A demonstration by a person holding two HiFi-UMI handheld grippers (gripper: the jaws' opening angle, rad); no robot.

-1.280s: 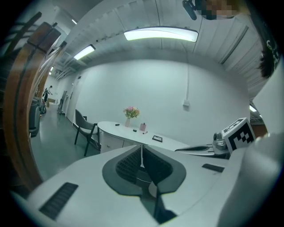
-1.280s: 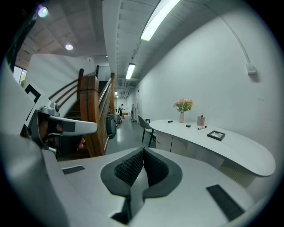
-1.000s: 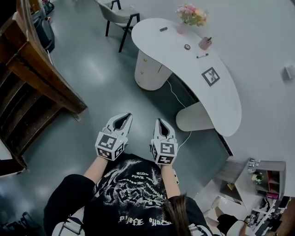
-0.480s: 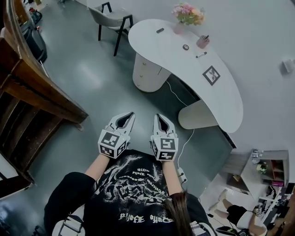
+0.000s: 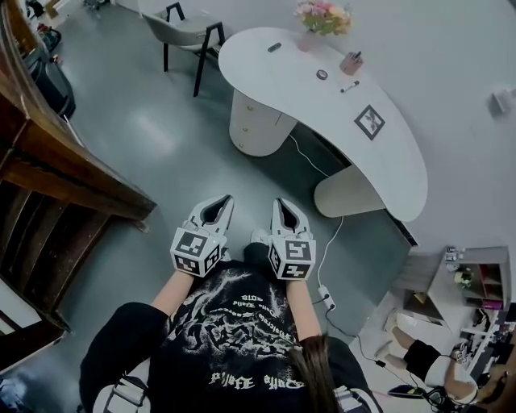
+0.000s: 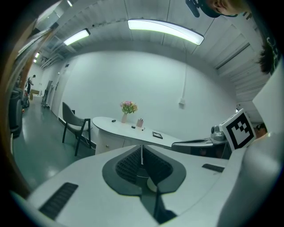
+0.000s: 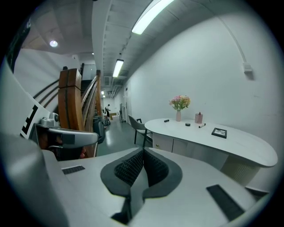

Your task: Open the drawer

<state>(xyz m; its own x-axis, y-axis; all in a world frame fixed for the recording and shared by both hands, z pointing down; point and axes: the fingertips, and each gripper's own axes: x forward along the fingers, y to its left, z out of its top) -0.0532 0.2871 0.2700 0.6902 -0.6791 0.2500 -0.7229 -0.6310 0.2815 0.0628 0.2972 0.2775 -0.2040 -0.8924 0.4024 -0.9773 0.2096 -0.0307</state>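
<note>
Head view shows left tool [image 5: 218,202] and right tool [image 5: 282,205] both closed tight, empty, well apart from the desk [image 5: 395,161].

The table [image 5: 395,161] and drawer unit [image 5: 254,129] were white, the flowers [image 5: 322,14] pink, the floor [image 5: 161,137] grey-green. The left claw [image 5: 216,203] and right claw [image 5: 284,206] were white, with black-and-white marker squares.

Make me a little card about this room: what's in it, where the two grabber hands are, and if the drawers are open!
Desk: white, curved, with flowers and a pink cup on top
Drawer unit: under the desk's far end, drawers look shut
Chair: beyond the desk's far end
Left gripper: jaws shut, empty, near the person's chest
Right gripper: jaws shut, empty, beside the left one
Touching drawers: no, both grippers are well short
</note>
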